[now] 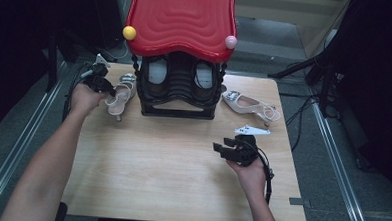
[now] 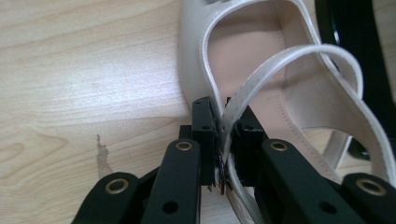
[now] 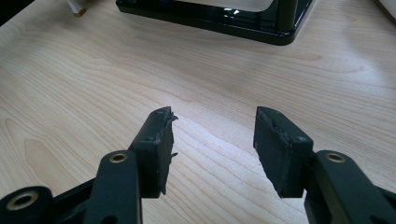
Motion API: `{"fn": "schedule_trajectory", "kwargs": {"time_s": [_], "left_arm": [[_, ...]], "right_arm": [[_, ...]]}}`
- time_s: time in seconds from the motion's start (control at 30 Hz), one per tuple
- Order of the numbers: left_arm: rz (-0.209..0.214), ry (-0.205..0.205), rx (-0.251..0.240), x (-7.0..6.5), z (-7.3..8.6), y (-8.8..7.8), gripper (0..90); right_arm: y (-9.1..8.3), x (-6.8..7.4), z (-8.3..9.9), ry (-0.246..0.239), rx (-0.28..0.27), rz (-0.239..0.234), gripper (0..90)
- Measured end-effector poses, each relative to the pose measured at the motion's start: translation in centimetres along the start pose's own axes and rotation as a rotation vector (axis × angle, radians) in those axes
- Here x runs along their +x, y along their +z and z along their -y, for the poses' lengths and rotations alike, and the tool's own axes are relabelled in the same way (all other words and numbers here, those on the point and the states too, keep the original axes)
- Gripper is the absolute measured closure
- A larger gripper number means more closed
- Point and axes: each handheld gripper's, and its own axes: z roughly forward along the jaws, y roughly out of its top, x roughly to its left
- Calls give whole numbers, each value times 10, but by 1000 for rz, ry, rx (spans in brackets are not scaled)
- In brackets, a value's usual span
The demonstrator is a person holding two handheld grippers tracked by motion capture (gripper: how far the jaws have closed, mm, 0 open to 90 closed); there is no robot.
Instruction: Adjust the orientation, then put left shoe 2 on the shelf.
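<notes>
A shoe rack (image 1: 179,87) is set at the far middle of the bench (image 1: 171,174), with two shoes kept inside it. One sandal (image 1: 120,98) is placed just left of the rack, another sandal (image 1: 249,105) to its right. The left gripper (image 1: 110,89) is found at the left sandal, its strap (image 2: 233,112) clamped between the jaws. The right gripper (image 1: 221,145) is held over the bench, in front of the right sandal.

A cream shoe (image 2: 261,60) with a pinkish-beige insole sits in the black left tool (image 2: 223,140), over a pale wood-grain worktop (image 1: 171,164). Beyond the black right tool (image 1: 226,146), a rippled glossy red lid (image 1: 180,19) tops a black rack (image 1: 177,89), flanked by yellow (image 1: 129,32) and pink (image 1: 230,41) balls.
</notes>
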Motion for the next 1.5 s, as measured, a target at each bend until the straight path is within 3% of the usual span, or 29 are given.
{"fn": "schedule_trajectory", "kwargs": {"time_s": [0.13,0.33,0.4,0.43,0.53,0.73,0.87,1.07,1.37,1.5], "left_arm": [[-5,-5,-15,1,-1,-8,831],[37,-42,-33,8,1,-17,834],[54,-42,-47,12,1,-22,833],[55,-71,-80,11,2,-22,833],[66,-89,-103,13,2,-29,834],[100,-91,-98,18,3,-43,833],[86,-74,-102,18,1,-54,834],[112,-75,-127,13,-5,-75,833],[129,-43,-188,0,-15,-114,834],[153,-54,-199,-4,-18,-128,835]], "right_arm": [[-1,-1,0,6,-5,1,488],[-1,0,0,5,-6,-2,488],[0,0,-1,4,-6,-3,488],[0,0,-1,1,-5,-3,488],[0,0,-1,1,0,-1,486],[2,2,-2,-3,2,-5,481],[3,2,-2,-5,5,-7,480],[2,2,-3,-4,5,-12,480],[4,4,-5,-13,1,-26,477],[9,6,-7,-18,10,-39,477]]}}
